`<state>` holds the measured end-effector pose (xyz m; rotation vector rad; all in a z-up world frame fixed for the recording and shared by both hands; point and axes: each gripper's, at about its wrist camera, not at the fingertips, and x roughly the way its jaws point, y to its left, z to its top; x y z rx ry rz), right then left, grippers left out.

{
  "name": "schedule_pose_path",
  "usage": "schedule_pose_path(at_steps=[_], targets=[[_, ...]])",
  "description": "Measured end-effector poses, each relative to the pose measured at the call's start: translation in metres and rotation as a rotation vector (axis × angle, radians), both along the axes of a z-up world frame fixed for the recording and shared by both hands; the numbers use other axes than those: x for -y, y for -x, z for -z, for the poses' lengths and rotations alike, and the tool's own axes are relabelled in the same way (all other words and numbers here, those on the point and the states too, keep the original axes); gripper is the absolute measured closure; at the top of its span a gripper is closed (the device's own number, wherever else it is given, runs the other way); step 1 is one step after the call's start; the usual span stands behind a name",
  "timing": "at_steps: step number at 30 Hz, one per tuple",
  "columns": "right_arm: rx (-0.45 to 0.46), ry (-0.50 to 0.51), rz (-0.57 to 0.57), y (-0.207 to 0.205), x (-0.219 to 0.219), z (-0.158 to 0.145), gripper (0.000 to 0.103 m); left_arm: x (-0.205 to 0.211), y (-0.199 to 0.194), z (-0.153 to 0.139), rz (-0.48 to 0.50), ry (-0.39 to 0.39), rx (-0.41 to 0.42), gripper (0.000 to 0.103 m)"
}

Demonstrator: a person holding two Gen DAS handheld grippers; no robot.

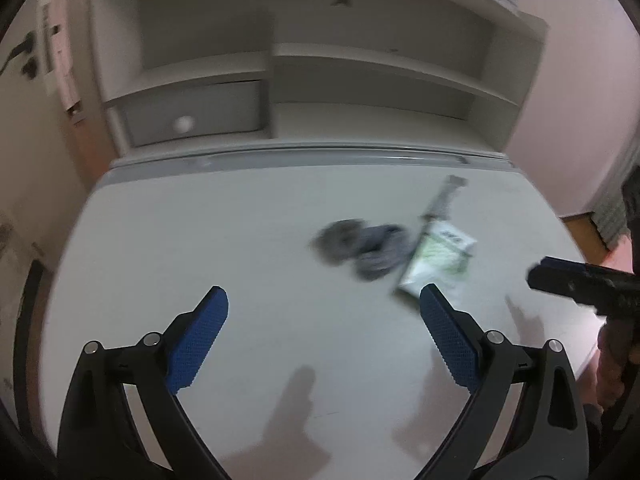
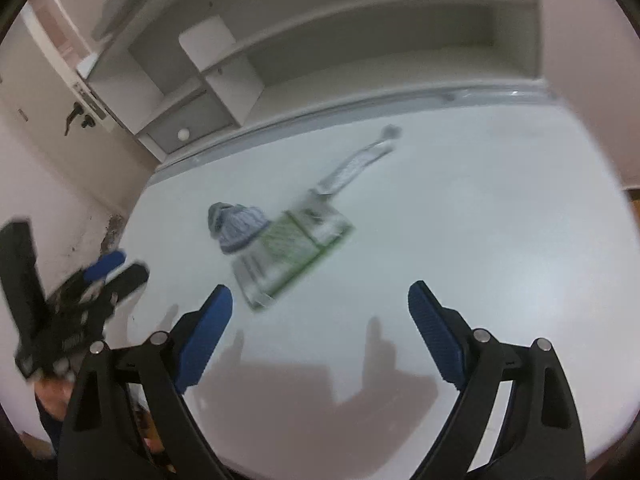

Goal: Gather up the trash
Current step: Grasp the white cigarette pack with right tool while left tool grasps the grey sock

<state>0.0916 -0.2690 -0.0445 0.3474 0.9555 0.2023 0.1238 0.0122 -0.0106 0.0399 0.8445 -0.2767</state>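
White desk (image 1: 200,240): trash clustered mid-right. Green-and-white packet (image 2: 296,248), grey knitted bundle (image 2: 236,228) touching it, silvery strip (image 2: 356,164) beyond. Left gripper (image 1: 324,336) and right gripper (image 2: 320,332) both spread wide, empty. Risk: packet flat, pads may skid; bundle possibly not trash, blur. Door handle (image 2: 76,114) in right view only.

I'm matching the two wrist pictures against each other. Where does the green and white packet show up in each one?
Left wrist: the green and white packet lies right of centre, just above the left gripper's right-hand finger.
Right wrist: the packet lies just left of centre, above the right gripper.
Shared landmark: the grey knitted item touching the packet's left side.
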Motion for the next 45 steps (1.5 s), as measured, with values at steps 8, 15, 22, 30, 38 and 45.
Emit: schedule_pose_path(at_steps=[8,15,22,30,38,45], targets=[[-0.094,0.059,0.01,-0.042,-0.038,0.023,0.016,-0.028,-0.019,0.011,-0.015,0.023,-0.028,0.009],[-0.091,0.176,0.01,-0.064,-0.073,0.033,0.011,-0.023,-0.042,0.028,-0.001,0.017,-0.042,0.009],[-0.038,0.202,-0.009,-0.034,-0.027,0.029,0.039,-0.02,-0.049,0.021,0.042,0.046,-0.011,0.009],[-0.057,0.187,0.002,-0.013,0.013,0.027,0.026,0.002,-0.045,0.026,0.089,0.014,-0.021,0.009],[-0.044,0.322,-0.009,-0.036,-0.01,0.031,0.023,0.027,-0.044,0.028,0.118,-0.036,-0.041,0.009],[-0.01,0.296,-0.015,-0.021,-0.001,0.034,0.044,0.068,-0.063,0.036,0.189,-0.102,-0.048,0.009]])
